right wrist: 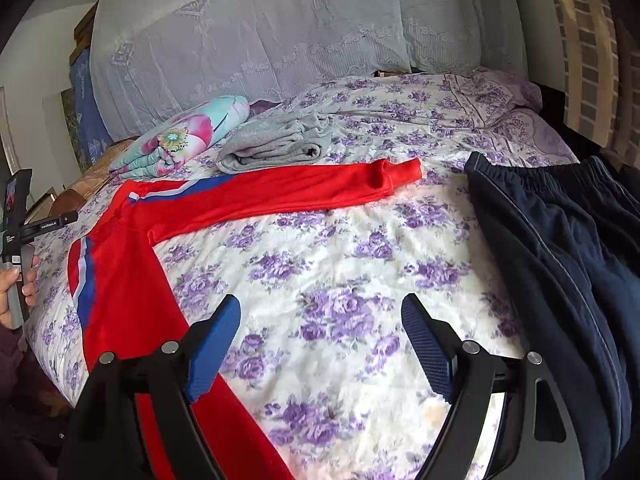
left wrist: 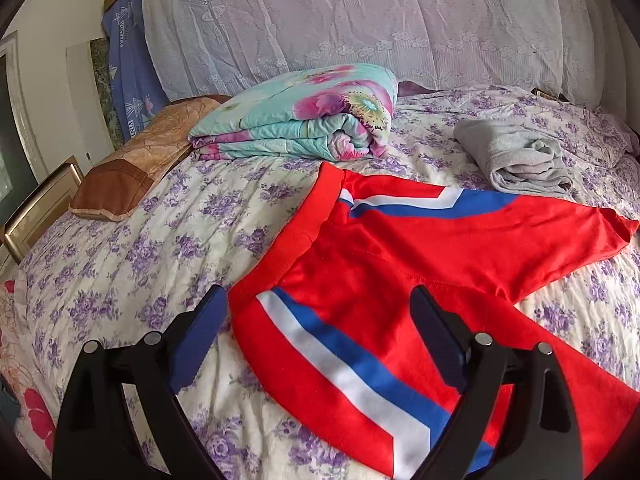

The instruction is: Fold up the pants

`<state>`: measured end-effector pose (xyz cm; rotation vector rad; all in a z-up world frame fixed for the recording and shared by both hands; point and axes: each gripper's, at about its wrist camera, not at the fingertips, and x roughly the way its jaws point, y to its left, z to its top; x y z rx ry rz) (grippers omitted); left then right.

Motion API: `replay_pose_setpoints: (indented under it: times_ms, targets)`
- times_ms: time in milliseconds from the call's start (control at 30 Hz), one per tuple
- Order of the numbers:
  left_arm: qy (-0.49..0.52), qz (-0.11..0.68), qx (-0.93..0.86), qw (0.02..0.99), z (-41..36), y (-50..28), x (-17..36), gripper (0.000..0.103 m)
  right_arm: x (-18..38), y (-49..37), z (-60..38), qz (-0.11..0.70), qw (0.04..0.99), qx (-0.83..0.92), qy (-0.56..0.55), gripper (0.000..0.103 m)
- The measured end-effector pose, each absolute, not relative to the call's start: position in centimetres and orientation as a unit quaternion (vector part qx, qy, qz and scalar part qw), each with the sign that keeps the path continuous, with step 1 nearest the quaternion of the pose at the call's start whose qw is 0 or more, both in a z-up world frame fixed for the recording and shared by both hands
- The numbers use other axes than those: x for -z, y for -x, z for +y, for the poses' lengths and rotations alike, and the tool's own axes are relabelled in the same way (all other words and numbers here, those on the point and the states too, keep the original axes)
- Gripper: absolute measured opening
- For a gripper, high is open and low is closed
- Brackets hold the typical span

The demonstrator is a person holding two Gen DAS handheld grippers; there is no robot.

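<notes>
Red pants (left wrist: 400, 256) with white and blue side stripes lie spread flat on the floral bedspread, legs apart in a V. In the right wrist view the red pants (right wrist: 248, 196) have one leg stretched across the bed and the other running toward me. My left gripper (left wrist: 320, 300) is open and empty, hovering over the waistband end of the near leg. My right gripper (right wrist: 320, 308) is open and empty above bare bedspread between the two legs. The left hand-held unit (right wrist: 20, 240) shows at the left edge of the right wrist view.
A folded floral quilt (left wrist: 304, 120) and a brown pillow (left wrist: 136, 168) lie at the far left. Folded grey clothing (left wrist: 516, 156) lies behind the red pants. Dark navy pants (right wrist: 560, 248) lie at the right. A lace-covered headboard (left wrist: 360, 20) backs the bed.
</notes>
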<state>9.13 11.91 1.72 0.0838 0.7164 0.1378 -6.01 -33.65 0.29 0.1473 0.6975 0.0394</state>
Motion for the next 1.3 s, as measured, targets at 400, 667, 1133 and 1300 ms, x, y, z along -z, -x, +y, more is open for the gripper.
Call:
replay_pose_setpoints:
  times_ms: [400,667,1133,1300]
  targets:
    - [0.092,0.444,-0.083,0.888,21.4,-5.4,3.8,0.090,3.3,10.9,-36.2,0.368,0.920,0.006,-0.135,0.084]
    - [0.140,0.469,-0.028,0.872,19.9,-11.3,4.6,0.089,4.3,11.0,-36.2,0.393,0.902,-0.010,-0.178,0.084]
    - [0.224,0.409,-0.009,0.885,20.3,-11.5,4.1,0.011,4.3,11.0,-35.1,0.436,0.879,-0.077,-0.177,0.009]
    - [0.220,0.376,0.001,0.900,19.7,-8.4,0.9,0.011,-2.6,9.4,-37.6,0.360,0.923,-0.049,-0.129,0.009]
